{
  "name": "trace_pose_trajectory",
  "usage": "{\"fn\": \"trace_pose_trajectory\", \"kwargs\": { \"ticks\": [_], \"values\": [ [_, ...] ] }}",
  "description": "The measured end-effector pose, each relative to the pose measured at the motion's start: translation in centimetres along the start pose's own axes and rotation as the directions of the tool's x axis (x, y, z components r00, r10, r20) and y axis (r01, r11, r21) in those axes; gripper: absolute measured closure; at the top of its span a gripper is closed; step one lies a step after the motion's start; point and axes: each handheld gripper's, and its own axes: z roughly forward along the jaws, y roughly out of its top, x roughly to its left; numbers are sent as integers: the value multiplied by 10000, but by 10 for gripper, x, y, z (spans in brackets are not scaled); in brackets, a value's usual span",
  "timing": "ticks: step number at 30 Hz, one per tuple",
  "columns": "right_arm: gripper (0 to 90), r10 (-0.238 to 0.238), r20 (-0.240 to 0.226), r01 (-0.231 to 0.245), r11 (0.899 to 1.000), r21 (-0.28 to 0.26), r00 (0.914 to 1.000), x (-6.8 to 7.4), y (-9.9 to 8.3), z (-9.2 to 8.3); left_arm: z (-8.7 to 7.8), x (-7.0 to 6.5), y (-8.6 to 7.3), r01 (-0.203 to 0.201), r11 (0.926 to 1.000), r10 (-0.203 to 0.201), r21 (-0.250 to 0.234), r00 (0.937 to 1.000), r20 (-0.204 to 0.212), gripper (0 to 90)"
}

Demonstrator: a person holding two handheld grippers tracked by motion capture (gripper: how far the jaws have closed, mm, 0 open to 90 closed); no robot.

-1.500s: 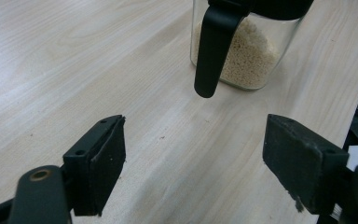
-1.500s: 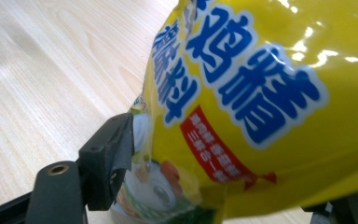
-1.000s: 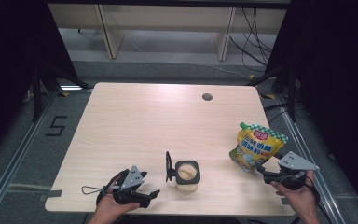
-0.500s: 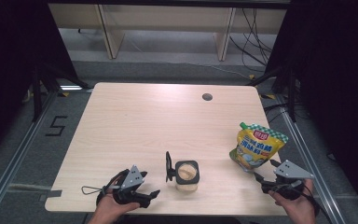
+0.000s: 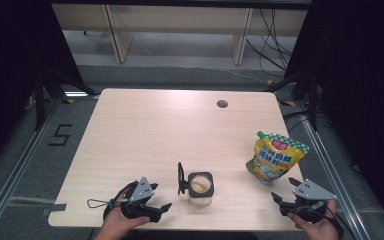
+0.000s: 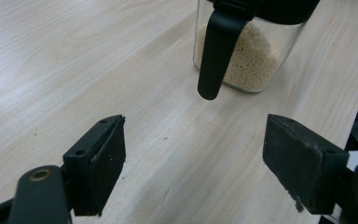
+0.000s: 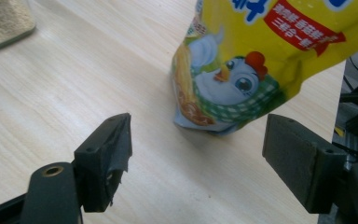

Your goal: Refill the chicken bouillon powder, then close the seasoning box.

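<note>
Approach is the step in hand: right gripper (image 5: 286,191), jaws apart and empty, faces the yellow pouch (image 5: 275,157) standing near the desk's (image 5: 145,130) right edge, and likely must advance before clamping.

Each tool is black: the left tool (image 5: 161,208) and right tool (image 5: 282,190) carry a grey three-cornered plate, two blocky pads with worn edges, brass-ringed screw holes, and a thin black cable loop.
</note>
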Motion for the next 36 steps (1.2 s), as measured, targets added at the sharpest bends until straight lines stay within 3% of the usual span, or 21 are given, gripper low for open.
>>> {"fn": "trace_pose_trajectory", "kwargs": {
  "ticks": [1,4,5,7,8,12,16,18,19,21,23,24,25,27,28,29,31,32,34,35,36],
  "values": [
    [249,-98,14,98,9999,-81,10000,1,0,0,-1,1,1,-168,9998,168,41,9999,11,209],
    [249,-135,-173,135,9999,-17,9998,5,0,-1,0,1,0,-158,9999,158,-4,9999,-24,208],
    [249,-405,-206,402,9991,-130,9990,4,1,-1,0,1,0,-38,10000,38,-14,10000,-53,208],
    [249,-342,-318,338,9994,-101,9989,6,1,-1,1,0,0,92,9999,-92,-128,10000,0,208],
    [249,-415,-347,411,9991,-127,9985,7,1,-1,0,2,1,-137,9998,137,-173,9999,-46,209],
    [224,-231,-437,228,9997,-80,9988,12,-1,-2,0,2,1,106,9999,-106,-93,9999,-53,208],
    [193,-483,-624,478,9988,-90,9969,13,-3,-3,0,5,1,-163,9998,162,-109,9998,-111,209],
    [189,-270,-666,270,9996,-12,9974,18,-4,-3,-1,5,2,-174,9998,174,-20,9998,-76,209],
    [181,-564,-714,559,9984,-92,9959,16,-4,-3,-1,4,1,123,9999,-123,-2,9999,-71,209],
    [178,-307,-796,313,9995,60,9963,21,-5,-4,-1,4,1,123,9999,-123,-27,9999,-78,209],
    [178,-539,-875,541,9985,3,9947,22,-5,-3,0,3,1,231,9996,-232,-172,9997,-55,208],
    [178,-291,-950,301,9995,96,9951,25,-6,-4,0,4,2,143,9998,-143,-166,9999,-42,207],
    [177,-554,-956,565,9984,95,9939,24,-6,-3,1,3,1,254,9993,-255,-266,9997,-33,207],
    [173,-638,-1032,655,9978,131,9926,26,-7,-2,-2,5,2,-48,10000,48,-59,10000,-74,207],
    [168,-428,-1054,457,9986,249,9935,29,-8,-3,-1,4,2,54,9998,-56,-181,9999,-101,207],
    [166,-516,-1098,545,9982,230,9926,29,-8,-2,-1,3,2,182,9997,-185,-170,9997,-179,207],
    [166,-801,-1097,836,9961,268,9907,29,-9,0,-2,5,2,-28,9999,26,-131,9999,-149,208],
    [166,-777,-1100,817,9962,318,9909,30,-9,0,-1,5,2,155,9998,-157,-150,9998,-150,208],
    [168,-812,-1225,864,9955,378,9891,32,-9,0,-1,7,4,-81,9998,79,-154,9999,-129,208],
    [170,-859,-1220,910,9952,365,9888,32,-9,0,0,5,3,340,9990,-344,-290,9993,-142,210],
    [172,-936,-1208,986,9945,362,9883,33,-9,0,-1,6,4,145,9998,-148,-156,9997,-199,211]
  ]
}}
